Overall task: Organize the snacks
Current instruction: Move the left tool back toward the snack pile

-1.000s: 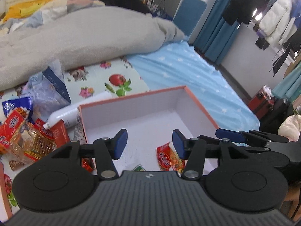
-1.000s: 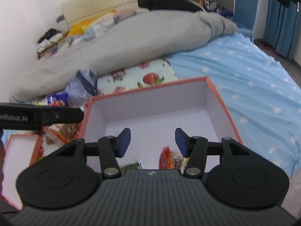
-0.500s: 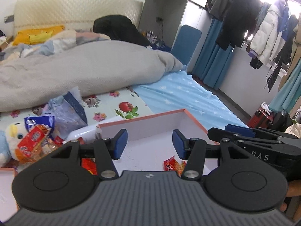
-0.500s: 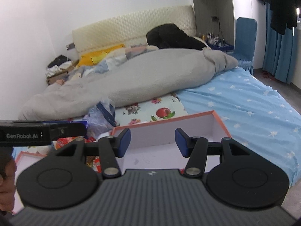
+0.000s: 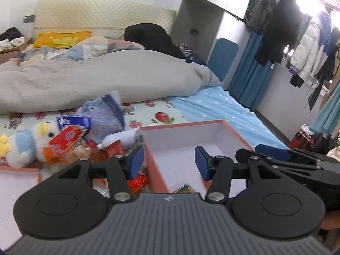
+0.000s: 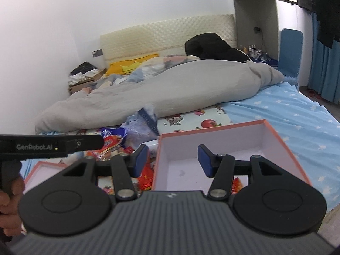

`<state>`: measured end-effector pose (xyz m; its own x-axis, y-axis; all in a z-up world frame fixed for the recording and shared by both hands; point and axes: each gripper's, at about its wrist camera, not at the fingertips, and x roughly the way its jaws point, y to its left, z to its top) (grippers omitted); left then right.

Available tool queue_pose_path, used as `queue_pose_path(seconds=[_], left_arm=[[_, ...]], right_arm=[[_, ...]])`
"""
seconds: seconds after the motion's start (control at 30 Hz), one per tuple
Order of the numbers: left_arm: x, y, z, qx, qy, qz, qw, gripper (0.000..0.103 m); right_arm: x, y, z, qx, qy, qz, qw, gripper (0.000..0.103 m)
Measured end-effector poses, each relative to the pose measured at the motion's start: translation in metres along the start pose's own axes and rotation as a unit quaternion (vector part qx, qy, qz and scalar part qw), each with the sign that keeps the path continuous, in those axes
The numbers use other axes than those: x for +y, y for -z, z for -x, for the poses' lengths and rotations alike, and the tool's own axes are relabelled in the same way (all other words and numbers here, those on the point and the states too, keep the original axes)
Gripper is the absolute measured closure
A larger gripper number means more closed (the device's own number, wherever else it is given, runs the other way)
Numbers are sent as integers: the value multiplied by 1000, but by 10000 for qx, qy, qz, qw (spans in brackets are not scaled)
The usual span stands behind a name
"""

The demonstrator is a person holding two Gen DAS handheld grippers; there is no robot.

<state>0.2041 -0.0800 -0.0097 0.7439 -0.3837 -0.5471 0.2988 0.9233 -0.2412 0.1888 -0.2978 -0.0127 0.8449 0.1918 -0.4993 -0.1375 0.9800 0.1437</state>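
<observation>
Both tongs, left tongs [image 5: 169, 159] and right tongs [image 6: 172, 160], are released and empty; the loose snack packets [image 5: 70, 140] heaped beside the orange-rimmed box [image 5: 238, 137] may slip when gripped.

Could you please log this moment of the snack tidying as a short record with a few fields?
setting: bed with a grey duvet and a flowered mat
container: open pink-edged box, a few packets at its near end
loose snacks: pile of red packets left of the box, beside a plush toy
left gripper: open, empty, over the box's left wall
right gripper: open, empty, over the box's left wall
</observation>
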Motion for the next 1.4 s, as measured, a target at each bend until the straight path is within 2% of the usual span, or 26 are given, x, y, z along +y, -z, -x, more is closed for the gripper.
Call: queue_pose_path(seconds=[0.27,0.47,0.67,0.87,0.97,1.13,1.23,1.3,1.4], left_arm=[[36,17,29,-104,-71,380,9992,44],[52,37,38,-103,-87,507,9986,44],[79,60,44,-22,-86,754,9971,44],[98,78,56,-230,67,892,9957,44],[106,89,51,-219,11,1024,9945,44],[114,102,29,-75,161,1129,9934,44],[118,108,10,71,235,1063,9940,41],[120,111,-3,145,251,1018,9944,35],[125,115,-26,298,262,928,9949,31]], right_arm=[[36,10,9,-32,-189,231,9995,48],[57,22,5,124,-305,376,9988,48],[71,37,3,277,-283,371,9985,48],[73,52,4,500,-148,344,9980,48],[73,56,0,669,-226,482,9963,48],[74,55,-14,846,-358,788,9926,48],[74,52,-27,921,-398,1047,9894,48],[72,48,-40,1045,-458,1155,9867,48],[68,38,-61,1231,-666,1328,9812,48]])
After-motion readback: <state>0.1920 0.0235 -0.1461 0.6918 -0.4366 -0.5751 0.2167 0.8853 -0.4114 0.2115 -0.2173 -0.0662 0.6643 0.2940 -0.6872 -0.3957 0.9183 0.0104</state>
